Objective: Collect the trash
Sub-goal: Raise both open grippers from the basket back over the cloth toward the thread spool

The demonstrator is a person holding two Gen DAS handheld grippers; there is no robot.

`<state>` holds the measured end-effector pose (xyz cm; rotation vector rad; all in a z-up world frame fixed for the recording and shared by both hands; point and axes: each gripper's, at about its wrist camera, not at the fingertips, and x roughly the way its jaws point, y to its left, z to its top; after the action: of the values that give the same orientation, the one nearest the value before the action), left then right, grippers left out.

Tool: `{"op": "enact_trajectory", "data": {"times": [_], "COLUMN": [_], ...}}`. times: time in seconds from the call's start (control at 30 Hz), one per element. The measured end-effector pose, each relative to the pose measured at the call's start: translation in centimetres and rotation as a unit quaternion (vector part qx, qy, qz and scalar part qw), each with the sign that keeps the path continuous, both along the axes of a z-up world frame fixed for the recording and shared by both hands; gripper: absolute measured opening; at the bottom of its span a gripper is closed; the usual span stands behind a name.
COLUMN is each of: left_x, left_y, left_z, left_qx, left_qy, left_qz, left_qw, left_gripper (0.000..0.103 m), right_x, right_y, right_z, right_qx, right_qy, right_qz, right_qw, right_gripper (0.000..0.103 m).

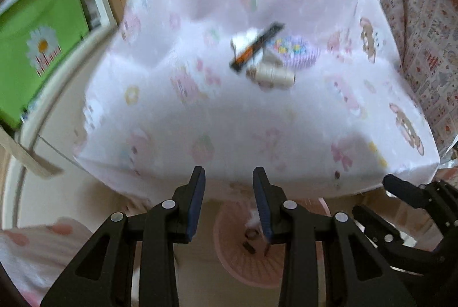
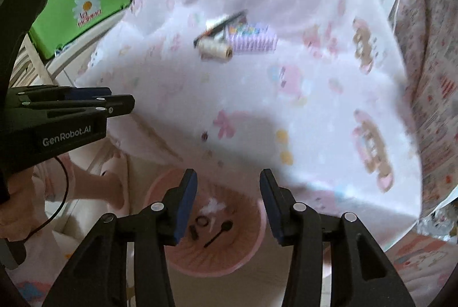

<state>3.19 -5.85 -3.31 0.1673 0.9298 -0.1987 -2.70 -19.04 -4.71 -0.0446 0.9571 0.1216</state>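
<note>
Both claws hang over the pink bin (image 2: 252, 258) on the floor, just off the worktop's (image 2: 286, 112) near edge. Left claw (image 1: 229, 204) narrowly parted, nothing btwn pads. Right claw (image 2: 229, 204) wider apart, also empty. Bin holds white fluff and small black bits. Mid-worktop: thread spool (image 2: 215, 50), black strip (image 2: 220, 25), lilac packet (image 2: 254, 39), bunched together.

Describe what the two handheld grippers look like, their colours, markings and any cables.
Both are black plastic with angular, cut-out linkage arms and silver round pivot pins. The left gripper and right gripper each carry dark blue pads on their fingers. White "GenRobot.AI" lettering marks the left one's body, and a thin black cable loops beneath it.
</note>
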Motion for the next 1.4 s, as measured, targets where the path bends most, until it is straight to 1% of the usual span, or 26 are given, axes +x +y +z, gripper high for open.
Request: {"op": "enact_trajectory", "data": {"times": [0.1, 0.2, 0.37, 0.43, 0.57, 0.6, 0.63, 0.67, 0.7, 0.83, 0.97, 1.07, 1.17, 1.2, 1.27, 1.3, 1.37, 1.4], "left_x": [-0.5, -0.9, -1.0, -1.3, -1.0, -0.8, -0.6, -0.6, -0.4, 0.3, 1.2, 2.0, 3.2, 3.7, 4.8, 5.2, 5.3, 5.4], "left_y": [-0.1, 0.6, 1.0, 1.2, 1.2, 1.1, 1.1, 1.0, 1.1, 1.3, 1.3, 1.6, 2.0, 2.1, 2.2, 2.2, 2.2, 2.1], "left_z": [1.2, 2.2, 3.5, 3.7, 4.1, 4.2, 4.2, 4.2, 4.2, 4.1, 3.7, 3.3, 2.5, 2.0, 0.6, 0.0, -0.5, -0.5], "left_qx": [0.001, -0.02, -0.032, -0.037, -0.026, -0.025, -0.024, -0.023, -0.025, -0.032, -0.036, -0.046, -0.055, -0.062, -0.088, -0.09, -0.089, -0.093], "left_qy": [-0.045, -0.072, -0.117, -0.131, -0.155, -0.157, -0.157, -0.157, -0.159, -0.151, -0.139, -0.124, -0.097, -0.081, -0.03, -0.015, -0.01, -0.012], "left_qz": [-0.003, 0.005, 0.023, 0.024, 0.033, 0.032, 0.032, 0.032, 0.034, 0.037, 0.037, 0.042, 0.046, 0.043, 0.024, 0.027, 0.041, 0.038], "left_qw": [0.999, 0.9972, 0.9923, 0.9904, 0.987, 0.9868, 0.9868, 0.9868, 0.9864, 0.9873, 0.989, 0.9904, 0.9927, 0.9939, 0.9954, 0.9954, 0.9951, 0.9948], "left_gripper": [0.037, 0.039, 0.047, 0.055, 0.064, 0.071, 0.079, 0.082, 0.083, 0.083, 0.083, 0.083, 0.083, 0.083, 0.082, 0.075, 0.073, 0.073], "right_x": [-0.3, -0.4, -0.3, -0.1, 0.4, 0.6, 0.6, 0.8, 0.9, 1.8, 2.8, 3.3, 3.7, 3.8, 4.0, 4.1, 4.2, 4.3], "right_y": [-0.5, -0.6, -1.1, -1.1, -0.8, -0.8, -0.8, -0.9, -1.0, -1.9, -2.9, -3.6, -4.1, -4.3, -4.5, -4.5, -4.5, -4.5], "right_z": [0.7, 1.3, 2.2, 2.4, 2.3, 2.3, 2.4, 2.5, 2.6, 2.9, 3.0, 3.0, 3.0, 3.0, 3.0, 2.9, 2.8, 2.7], "right_qx": [0.003, 0.0, 0.001, 0.004, -0.008, -0.012, -0.015, -0.018, -0.021, -0.029, -0.035, -0.038, -0.035, -0.033, -0.031, -0.032, -0.036, -0.038], "right_qy": [-0.023, -0.037, -0.065, -0.067, -0.075, -0.078, -0.083, -0.086, -0.091, -0.106, -0.109, -0.111, -0.11, -0.109, -0.108, -0.108, -0.108, -0.107], "right_qz": [-0.008, -0.016, -0.029, -0.028, -0.033, -0.033, -0.035, -0.037, -0.042, -0.063, -0.08, -0.09, -0.096, -0.097, -0.097, -0.097, -0.095, -0.095], "right_qw": [1.0, 0.999, 0.997, 0.997, 0.997, 0.996, 0.996, 0.995, 0.995, 0.992, 0.99, 0.989, 0.989, 0.989, 0.989, 0.989, 0.989, 0.989], "right_gripper": [0.048, 0.048, 0.048, 0.048, 0.049, 0.049, 0.05, 0.051, 0.053, 0.054, 0.055, 0.055, 0.055, 0.055, 0.056, 0.056, 0.056, 0.056]}}
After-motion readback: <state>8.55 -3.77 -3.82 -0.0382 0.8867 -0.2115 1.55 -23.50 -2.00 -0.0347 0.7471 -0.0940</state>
